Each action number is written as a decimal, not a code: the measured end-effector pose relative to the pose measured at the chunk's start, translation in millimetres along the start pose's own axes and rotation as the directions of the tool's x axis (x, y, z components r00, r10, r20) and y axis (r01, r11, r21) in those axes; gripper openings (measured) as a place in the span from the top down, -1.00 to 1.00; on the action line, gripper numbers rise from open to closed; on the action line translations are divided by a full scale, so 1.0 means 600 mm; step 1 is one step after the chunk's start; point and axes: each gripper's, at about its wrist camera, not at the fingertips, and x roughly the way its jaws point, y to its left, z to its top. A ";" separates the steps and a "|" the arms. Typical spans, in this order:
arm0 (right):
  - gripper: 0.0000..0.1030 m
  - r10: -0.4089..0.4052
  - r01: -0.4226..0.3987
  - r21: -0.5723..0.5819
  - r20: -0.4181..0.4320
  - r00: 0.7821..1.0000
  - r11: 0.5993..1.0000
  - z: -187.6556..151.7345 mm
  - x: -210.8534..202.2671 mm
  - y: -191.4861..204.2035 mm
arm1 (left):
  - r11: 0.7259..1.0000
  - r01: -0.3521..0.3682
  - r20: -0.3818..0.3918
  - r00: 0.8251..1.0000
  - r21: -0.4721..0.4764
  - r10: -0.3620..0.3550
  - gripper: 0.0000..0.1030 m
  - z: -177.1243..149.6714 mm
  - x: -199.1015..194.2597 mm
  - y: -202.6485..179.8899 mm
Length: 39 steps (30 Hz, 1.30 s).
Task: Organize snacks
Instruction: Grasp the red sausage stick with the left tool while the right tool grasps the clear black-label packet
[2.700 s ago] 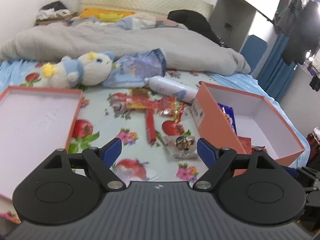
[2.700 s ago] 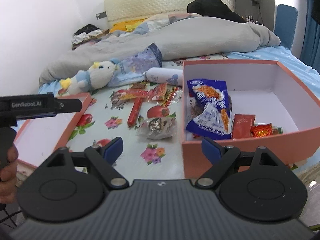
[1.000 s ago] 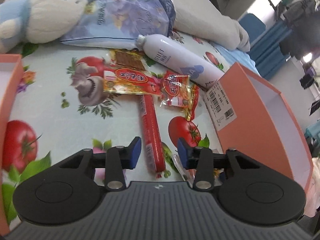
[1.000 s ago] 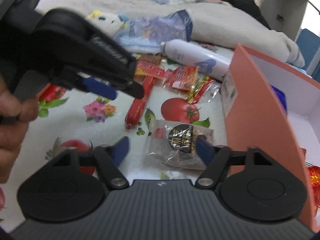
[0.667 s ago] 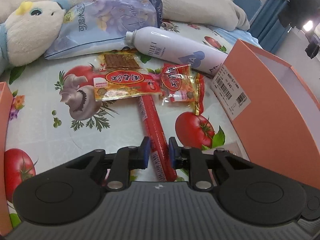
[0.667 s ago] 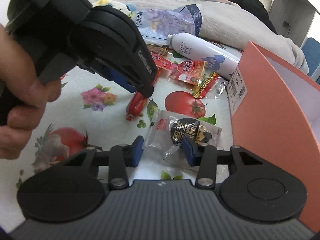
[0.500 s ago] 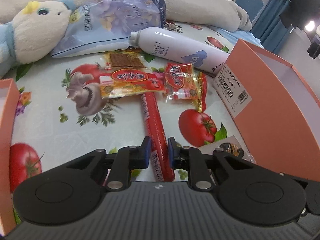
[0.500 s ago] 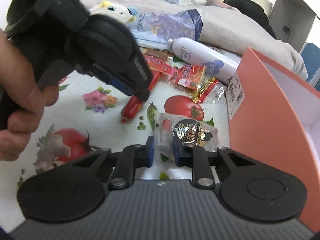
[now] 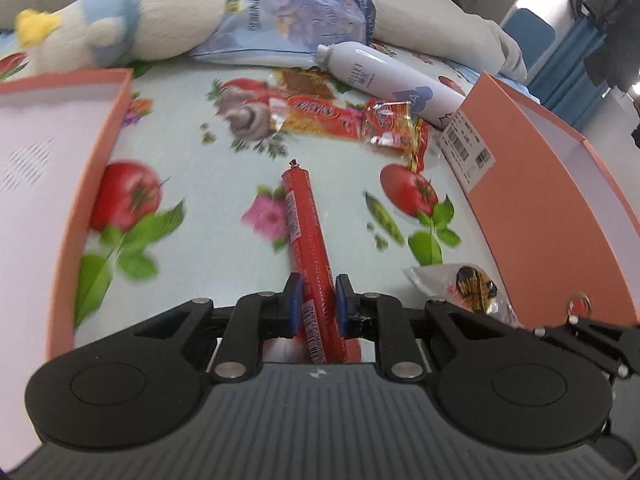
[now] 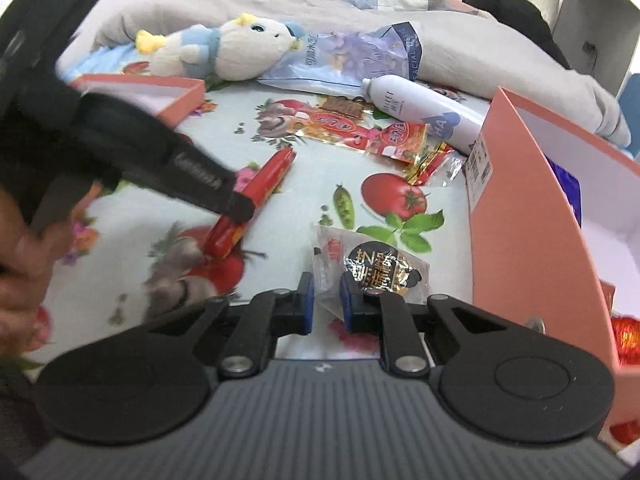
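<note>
Left wrist view: we see left gripper [image 9: 316, 306] clenched on near end of red sausage stick [image 9: 306, 224], stick running toward 12 o'clock over fruit-print sheet [image 9: 208, 208].

Right wrist view: we see right gripper [image 10: 327, 303] pinching corner of clear snack packet [image 10: 372, 270]; packet lies just beside orange box [image 10: 516, 208], box at 3 o'clock.

Only right view shows blue bag [image 10: 566, 188] inside box and person's hand [image 10: 24, 256] at 9 o'clock.

Only left view shows lid [image 9: 52, 152] interior at 9 o'clock.
</note>
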 end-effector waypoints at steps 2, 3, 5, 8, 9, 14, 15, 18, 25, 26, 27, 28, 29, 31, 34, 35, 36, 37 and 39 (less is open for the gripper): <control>0.68 0.015 -0.015 0.003 -0.003 1.000 1.000 -0.009 -0.012 0.003 | 1.000 -0.009 -0.001 1.000 -0.022 0.009 0.67 -0.022 -0.019 0.003; 0.68 0.027 -0.027 0.006 -0.005 1.000 1.000 -0.015 -0.016 0.005 | 0.999 -0.012 0.000 1.000 -0.033 0.013 0.70 -0.032 -0.027 0.004; 0.68 0.035 -0.035 -0.005 -0.003 0.999 0.999 -0.027 -0.028 0.011 | 0.999 -0.009 0.004 1.000 -0.043 0.010 0.75 -0.054 -0.044 0.004; 0.68 0.057 -0.057 0.006 -0.002 0.998 0.998 -0.042 -0.045 0.017 | 0.998 -0.014 0.011 1.000 -0.054 0.014 0.79 -0.078 -0.068 0.006; 0.68 0.062 -0.062 0.009 -0.004 0.998 0.998 -0.046 -0.048 0.018 | 0.998 -0.013 0.011 1.000 -0.064 0.014 0.79 -0.084 -0.075 0.008; 0.65 0.111 -0.111 0.077 0.004 0.994 0.991 -0.062 -0.060 0.016 | 0.999 -0.014 0.016 1.000 -0.048 0.014 0.80 -0.100 -0.095 0.006; 0.65 0.115 -0.115 0.089 0.005 0.993 0.989 -0.063 -0.061 0.015 | 0.999 -0.012 0.010 1.000 -0.043 0.013 0.80 -0.100 -0.094 0.006; 0.64 0.118 -0.119 0.097 0.014 0.993 0.988 -0.062 -0.068 0.015 | 0.999 -0.013 0.018 1.000 -0.042 0.014 0.80 -0.102 -0.096 0.006; 0.45 0.142 -0.143 0.137 0.019 0.990 0.980 -0.060 -0.079 0.008 | 0.997 -0.038 0.021 0.999 -0.072 0.039 0.78 -0.092 -0.096 0.014; 0.37 0.146 -0.148 0.153 0.027 0.989 0.977 -0.059 -0.084 0.005 | 0.997 -0.042 0.018 0.999 -0.070 0.043 0.78 -0.090 -0.096 0.013; 0.20 0.158 -0.163 0.170 0.039 0.987 0.972 -0.058 -0.088 0.003 | 0.997 -0.040 0.017 0.999 -0.069 0.042 0.78 -0.090 -0.097 0.013; 0.06 0.171 -0.178 0.184 0.051 0.984 0.967 -0.055 -0.092 0.001 | 0.997 -0.032 0.015 0.999 -0.070 0.033 0.78 -0.089 -0.097 0.013; 0.03 0.175 -0.183 0.183 0.061 0.983 0.966 -0.053 -0.095 0.002 | 0.997 -0.029 0.014 0.999 -0.073 0.030 0.73 -0.088 -0.095 0.013; -0.19 0.156 -0.167 0.170 0.075 0.985 0.971 -0.051 -0.098 0.004 | 0.996 -0.038 0.009 0.999 -0.077 0.038 0.48 -0.087 -0.092 0.014; -0.48 0.118 -0.129 0.188 0.070 0.991 0.974 -0.053 -0.092 -0.003 | 0.995 -0.051 0.013 0.999 -0.085 0.052 -0.10 -0.085 -0.089 0.014; -0.48 0.110 -0.120 0.195 0.062 0.992 0.973 -0.055 -0.088 -0.007 | 0.995 -0.045 0.018 0.999 -0.086 0.047 -0.17 -0.085 -0.089 0.015; -0.48 0.094 -0.103 0.200 0.055 0.994 0.974 -0.057 -0.083 -0.009 | 0.995 -0.041 0.017 0.999 -0.088 0.043 -0.18 -0.084 -0.088 0.015; -0.48 0.078 -0.087 0.201 0.049 0.996 0.976 -0.059 -0.079 -0.010 | 0.995 -0.042 0.013 0.999 -0.090 0.043 -0.18 -0.083 -0.086 0.016; -0.48 0.066 -0.070 0.203 0.028 0.997 0.977 -0.063 -0.069 -0.012 | 0.995 -0.036 0.009 0.999 -0.094 0.037 -0.18 -0.082 -0.082 0.016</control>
